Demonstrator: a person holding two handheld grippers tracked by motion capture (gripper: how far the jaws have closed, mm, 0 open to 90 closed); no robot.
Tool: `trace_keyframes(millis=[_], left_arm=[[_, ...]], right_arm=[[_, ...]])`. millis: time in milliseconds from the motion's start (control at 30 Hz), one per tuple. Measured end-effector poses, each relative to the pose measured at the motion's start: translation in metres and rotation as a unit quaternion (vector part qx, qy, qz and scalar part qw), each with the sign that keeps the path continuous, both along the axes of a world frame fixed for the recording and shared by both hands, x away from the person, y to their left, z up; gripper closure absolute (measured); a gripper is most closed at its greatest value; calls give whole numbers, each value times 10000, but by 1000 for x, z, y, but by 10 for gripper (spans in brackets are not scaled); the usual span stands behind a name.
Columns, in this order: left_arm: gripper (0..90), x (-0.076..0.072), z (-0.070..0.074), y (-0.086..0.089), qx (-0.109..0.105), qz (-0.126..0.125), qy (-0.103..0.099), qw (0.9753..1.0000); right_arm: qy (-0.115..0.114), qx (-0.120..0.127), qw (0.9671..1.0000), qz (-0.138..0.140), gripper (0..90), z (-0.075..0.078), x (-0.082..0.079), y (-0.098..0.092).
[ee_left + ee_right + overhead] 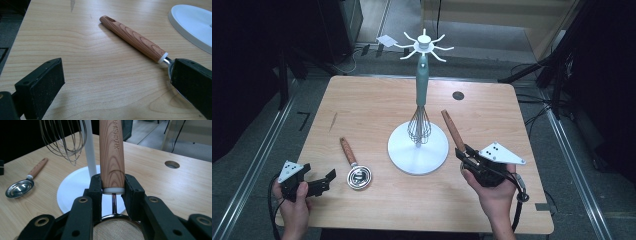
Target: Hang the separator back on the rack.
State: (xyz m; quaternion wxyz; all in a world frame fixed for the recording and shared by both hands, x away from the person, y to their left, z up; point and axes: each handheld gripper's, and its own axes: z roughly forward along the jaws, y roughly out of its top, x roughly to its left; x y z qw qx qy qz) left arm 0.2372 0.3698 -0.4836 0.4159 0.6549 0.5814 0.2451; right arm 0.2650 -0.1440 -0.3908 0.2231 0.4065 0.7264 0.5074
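Observation:
A white hook stand (418, 155) rises mid-table, and a teal-handled whisk (421, 90) hangs from its top. My right gripper (465, 155) (113, 188) is shut on the wooden handle (111, 152) of a mesh strainer (113, 231) just right of the stand's base; the handle (452, 129) points away from me. A wooden-handled metal spoon (355, 169) lies left of the base. My left gripper (325, 181) (117, 85) stands open beside it, nothing between the jaws. The spoon's handle (133, 38) lies ahead of the jaws, and the right jaw hides most of its bowl.
The wooden table (362, 112) has a round cable hole (458, 95) at the back right. The stand's hooks (424, 44) spread above the far edge. Dark stands and cables surround the table on the floor.

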Motion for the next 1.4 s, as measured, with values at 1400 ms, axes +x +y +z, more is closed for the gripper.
trace_keyframes(millis=[1400], left_arm=[[0,-2,0,2,-80,21,-8,10000]], right_arm=[[-827,717,9938,-176,721,43,-16,9]])
